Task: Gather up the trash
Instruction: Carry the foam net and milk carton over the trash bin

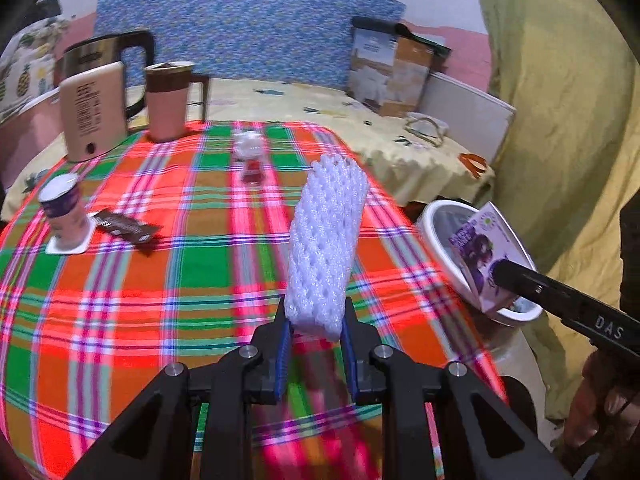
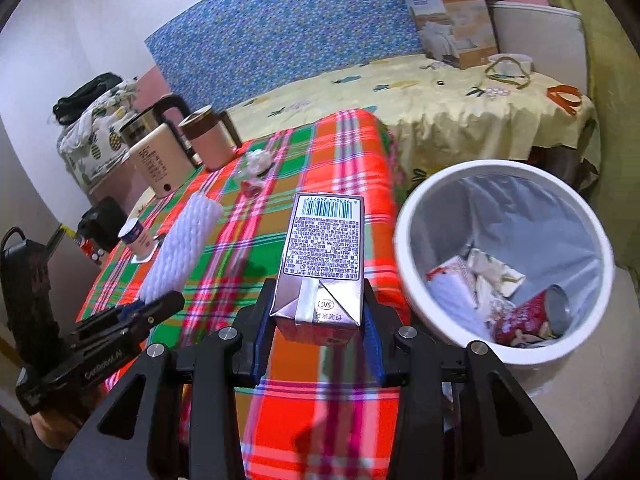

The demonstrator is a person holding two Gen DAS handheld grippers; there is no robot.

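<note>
My left gripper (image 1: 316, 332) is shut on a white foam net sleeve (image 1: 326, 248), held above the plaid tablecloth (image 1: 160, 280); the sleeve also shows in the right wrist view (image 2: 180, 248). My right gripper (image 2: 320, 320) is shut on a silver drink carton (image 2: 324, 256), held above the table's right edge beside the white trash bin (image 2: 404, 248). In the left wrist view the carton (image 1: 480, 256) hangs over the bin (image 1: 436, 240). The bin holds a red can (image 2: 532, 316) and paper scraps. A yogurt cup (image 1: 64, 208), a brown wrapper (image 1: 124, 228) and a crumpled wrapper (image 1: 250, 152) lie on the table.
A kettle (image 1: 96, 108) and a pink mug (image 1: 168, 96) stand at the table's far left. Behind is a bed with a yellow sheet (image 1: 320, 104) and a cardboard box (image 1: 392, 72). A yellow-green curtain (image 1: 560, 120) hangs on the right.
</note>
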